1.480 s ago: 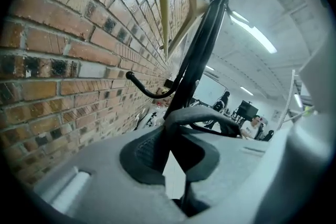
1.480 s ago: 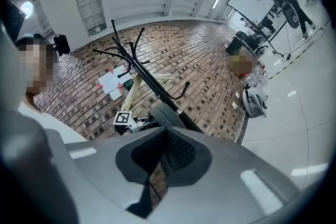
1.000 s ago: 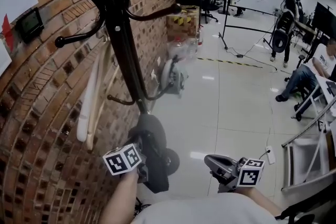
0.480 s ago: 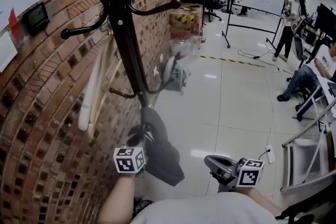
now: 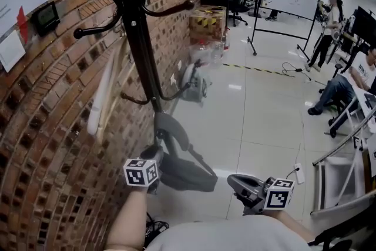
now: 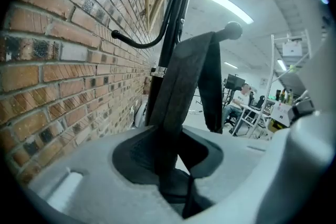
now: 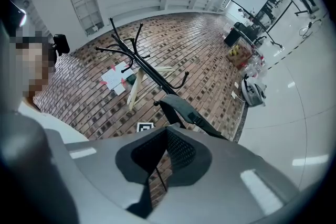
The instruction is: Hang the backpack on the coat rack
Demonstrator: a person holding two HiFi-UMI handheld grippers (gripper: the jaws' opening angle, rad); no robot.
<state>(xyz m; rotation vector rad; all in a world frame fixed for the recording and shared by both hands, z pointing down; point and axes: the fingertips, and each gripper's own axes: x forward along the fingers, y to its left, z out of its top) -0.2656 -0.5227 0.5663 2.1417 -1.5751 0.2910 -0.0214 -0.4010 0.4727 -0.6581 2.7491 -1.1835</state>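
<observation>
Left hand-held gripper (image 6: 176,168) is clamped on the backpack strap (image 6: 189,76). The strap loops over a lower, ball-tipped hook (image 6: 231,31) of the coat rack (image 5: 141,50). The backpack (image 5: 188,173) hangs low beside the pole, near the brick wall (image 5: 53,126). Right hand-held gripper (image 7: 157,165) has its jaws together on nothing, well apart from the backpack.

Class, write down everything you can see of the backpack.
Dark grey backpack, soft fabric, hanging tilted beside the coat rack pole. Its broad strap loops over a knobbed lower hook and runs down into the left gripper, whose jaws are shut on it.
</observation>
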